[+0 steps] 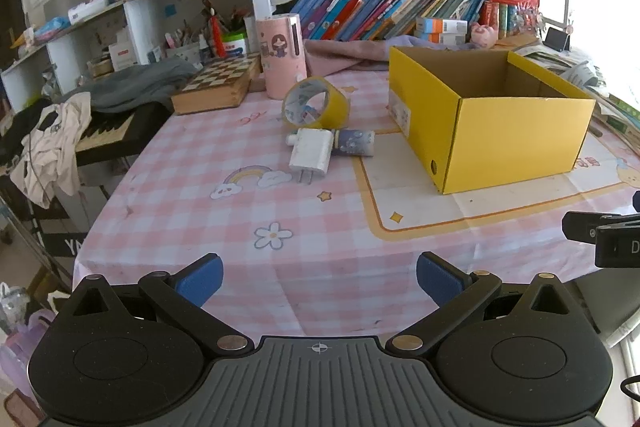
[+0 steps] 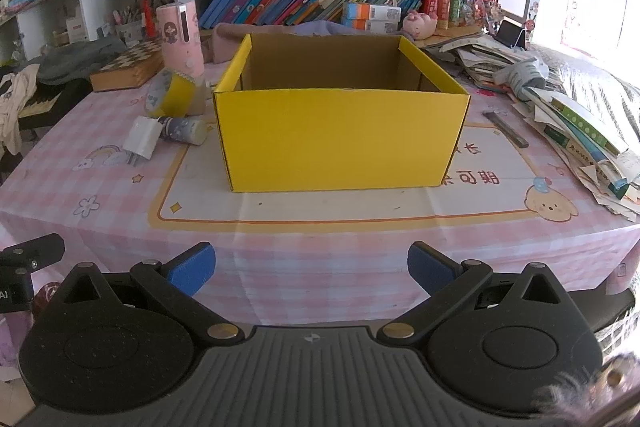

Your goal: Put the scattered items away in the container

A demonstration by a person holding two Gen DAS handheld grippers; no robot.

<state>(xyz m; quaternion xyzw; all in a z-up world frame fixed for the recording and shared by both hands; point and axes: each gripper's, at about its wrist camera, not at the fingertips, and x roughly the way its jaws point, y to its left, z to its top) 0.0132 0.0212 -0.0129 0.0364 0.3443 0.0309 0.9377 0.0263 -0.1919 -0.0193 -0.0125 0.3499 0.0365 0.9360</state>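
So far nothing sits in the yellow box (image 2: 344, 131) as far as I can see; its open top faces up, though its floor is hidden from both cameras. I hold my left gripper (image 1: 319, 281) low at the counter's (image 1: 192, 227) near edge, fingers spread wide and empty, aimed at the cluster at twelve o'clock: a white charger (image 1: 310, 153) lying flat with prongs toward me, a small patterned roll (image 1: 354, 143) touching its far right side, and a yellow tape roll (image 1: 314, 103) on edge just behind both. My right gripper (image 2: 311, 269) is also wide and empty, squared on the box, probably ready to receive or steady it. From the left view the box stands at two o'clock. Because the three items touch, lifting one may nudge the others. A pink cylinder (image 1: 280, 55) and chessboard box (image 1: 218, 85) stand behind at eleven; papers (image 2: 580, 131) crowd the right.
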